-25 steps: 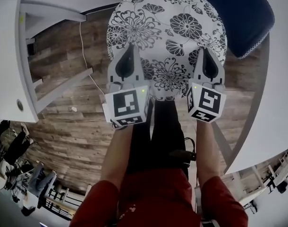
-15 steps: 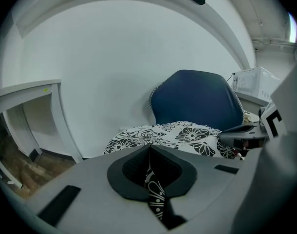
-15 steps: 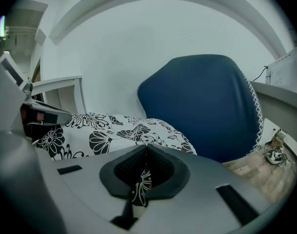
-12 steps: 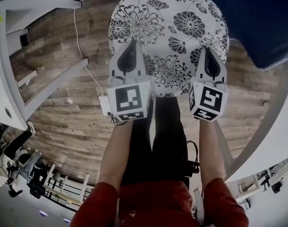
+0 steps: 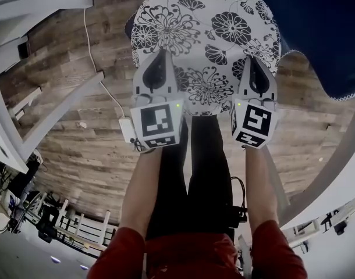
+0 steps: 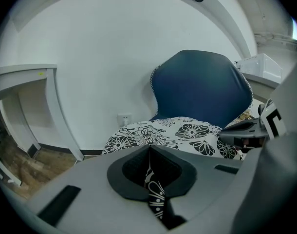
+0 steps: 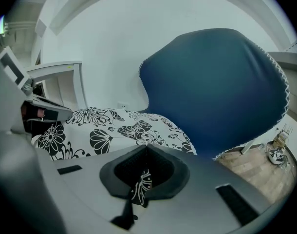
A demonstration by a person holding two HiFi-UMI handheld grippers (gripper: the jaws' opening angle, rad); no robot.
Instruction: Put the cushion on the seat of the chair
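Note:
A round white cushion (image 5: pixel 203 34) with a black flower print hangs flat in front of me, held by its near edge. My left gripper (image 5: pixel 156 74) is shut on the cushion's near left rim, and a strip of printed cloth shows pinched between its jaws (image 6: pixel 151 177). My right gripper (image 5: pixel 254 77) is shut on the near right rim in the same way (image 7: pixel 141 182). The dark blue chair (image 5: pixel 317 22) stands just beyond the cushion; its curved back (image 7: pixel 216 87) fills the right gripper view and rises behind the cushion (image 6: pixel 187 133) in the left gripper view (image 6: pixel 202 89).
A white table frame with slanted legs (image 5: pixel 43 103) stands at the left over a wood plank floor (image 5: pixel 84 150). A white cable (image 5: pixel 102 74) runs down to a socket block. A white wall (image 6: pixel 100 57) lies behind the chair. My legs are below.
Both grippers have carried the cushion forward toward the chair. The blue back now looms larger in both gripper views, and the cushion's far edge overlaps the seat area.

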